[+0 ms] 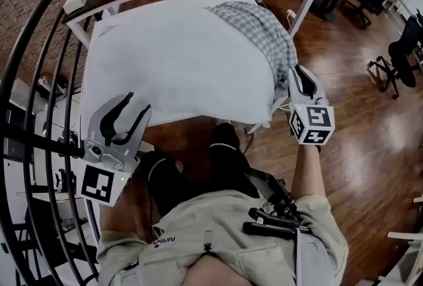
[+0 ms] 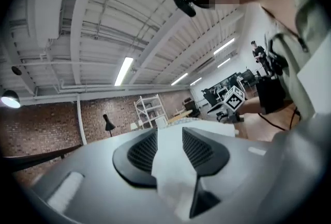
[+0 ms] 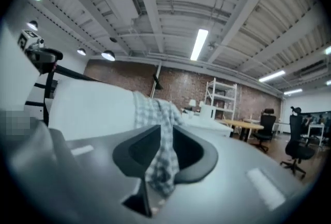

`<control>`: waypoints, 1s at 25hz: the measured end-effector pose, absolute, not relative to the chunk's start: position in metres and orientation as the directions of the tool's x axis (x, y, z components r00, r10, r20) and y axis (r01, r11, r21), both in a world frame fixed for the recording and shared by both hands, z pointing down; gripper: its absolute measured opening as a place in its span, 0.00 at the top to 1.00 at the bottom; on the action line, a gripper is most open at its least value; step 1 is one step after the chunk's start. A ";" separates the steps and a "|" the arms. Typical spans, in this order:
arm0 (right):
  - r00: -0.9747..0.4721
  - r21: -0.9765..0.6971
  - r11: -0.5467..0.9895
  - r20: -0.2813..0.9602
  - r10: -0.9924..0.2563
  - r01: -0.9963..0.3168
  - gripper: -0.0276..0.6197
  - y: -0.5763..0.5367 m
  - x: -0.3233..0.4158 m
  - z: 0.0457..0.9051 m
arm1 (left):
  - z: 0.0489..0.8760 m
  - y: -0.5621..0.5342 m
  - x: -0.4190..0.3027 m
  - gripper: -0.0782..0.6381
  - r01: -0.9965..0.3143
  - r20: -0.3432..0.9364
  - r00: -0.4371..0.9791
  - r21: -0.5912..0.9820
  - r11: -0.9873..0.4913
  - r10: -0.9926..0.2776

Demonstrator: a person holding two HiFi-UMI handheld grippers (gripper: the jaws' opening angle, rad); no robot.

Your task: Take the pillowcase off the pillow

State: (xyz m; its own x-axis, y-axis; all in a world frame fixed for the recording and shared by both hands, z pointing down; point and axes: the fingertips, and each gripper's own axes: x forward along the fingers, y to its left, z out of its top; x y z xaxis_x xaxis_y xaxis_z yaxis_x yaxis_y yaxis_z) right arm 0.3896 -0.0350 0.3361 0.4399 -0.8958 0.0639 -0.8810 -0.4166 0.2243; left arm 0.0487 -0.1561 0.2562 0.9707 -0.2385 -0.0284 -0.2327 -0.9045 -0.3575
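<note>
The left gripper (image 1: 137, 105) gapes loosely round the pillow (image 1: 178, 67) at its near-left corner and the right gripper (image 1: 299, 80) round the pillowcase (image 1: 261, 30) bunched along its right edge, so I'd pinch both firmly before pulling rightward.

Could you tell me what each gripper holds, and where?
Nothing looks clamped: left gripper jaws stand apart around the pillow corner, right gripper jaws around the checked pillowcase edge.
</note>
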 end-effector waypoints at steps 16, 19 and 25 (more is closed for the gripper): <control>0.092 0.291 0.005 0.319 -0.943 -0.957 0.48 -0.236 0.402 0.278 | 0.366 -0.254 0.211 0.64 -0.039 0.436 0.882 -0.314 -0.949 -0.180; 0.059 0.300 0.096 0.467 -0.882 -0.949 0.54 -0.256 0.399 0.318 | 0.363 -0.244 0.197 0.81 -0.062 0.374 0.903 -0.372 -0.926 -0.210; 0.378 0.425 -0.221 0.332 -0.864 -0.878 0.92 -0.243 0.472 0.284 | 0.355 -0.239 0.169 0.85 -0.143 0.230 0.939 -0.413 -0.899 -0.255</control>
State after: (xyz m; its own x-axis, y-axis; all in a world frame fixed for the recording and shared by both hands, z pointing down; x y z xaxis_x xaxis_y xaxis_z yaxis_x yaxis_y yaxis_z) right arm 0.4720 -0.2432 0.2843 0.3780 -0.8642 0.3321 -0.8780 -0.2207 0.4248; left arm 0.1687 -0.2394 0.3551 0.9393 -0.2549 0.2296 -0.1431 -0.8994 -0.4130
